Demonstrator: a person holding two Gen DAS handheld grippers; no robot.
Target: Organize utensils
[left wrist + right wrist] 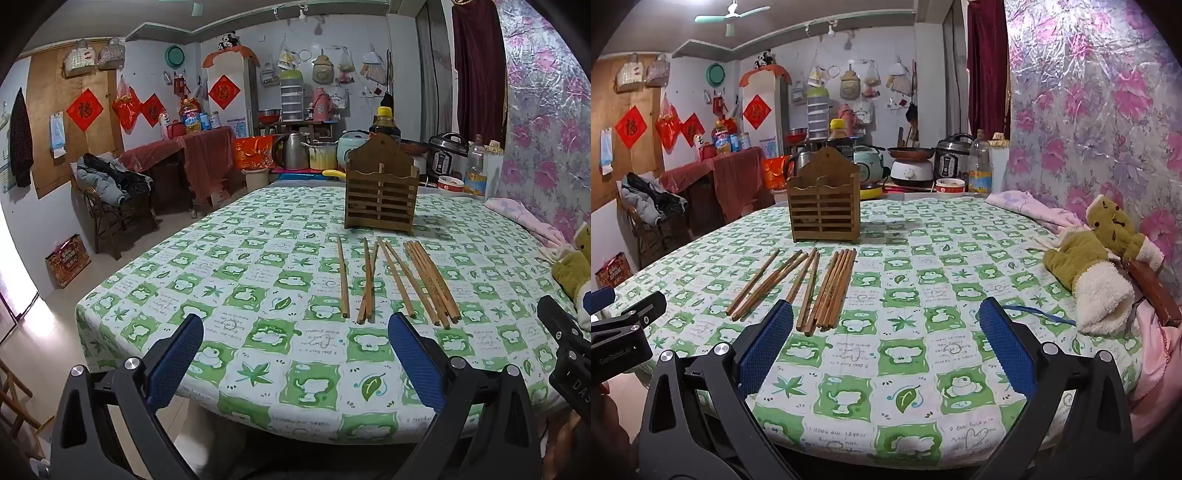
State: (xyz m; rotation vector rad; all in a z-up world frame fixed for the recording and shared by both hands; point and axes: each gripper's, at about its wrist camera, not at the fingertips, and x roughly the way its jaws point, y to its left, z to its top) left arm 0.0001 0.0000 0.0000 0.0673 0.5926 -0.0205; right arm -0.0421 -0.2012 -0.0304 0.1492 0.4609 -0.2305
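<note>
Several wooden chopsticks [399, 282] lie loose in a row on the green-and-white tablecloth [258, 280], their far ends toward a slatted wooden utensil holder [381, 192] standing upright behind them. My left gripper [295, 328] hovers open over the table's near edge, short of the chopsticks, with nothing between its blue pads. In the right wrist view the chopsticks [816, 288] lie to the left, in front of the holder [823, 199]. My right gripper [886, 325] is open and empty; its left pad sits just before the near chopstick ends. The left gripper's body [624, 332] shows at the left edge.
A green and white plush toy [1100, 266] and pink cloth [1034, 210] lie along the table's right side by the floral wall. Beyond the table stand a kettle [291, 149], cookers and bottles. A chair with clothes [107, 192] stands left on the floor.
</note>
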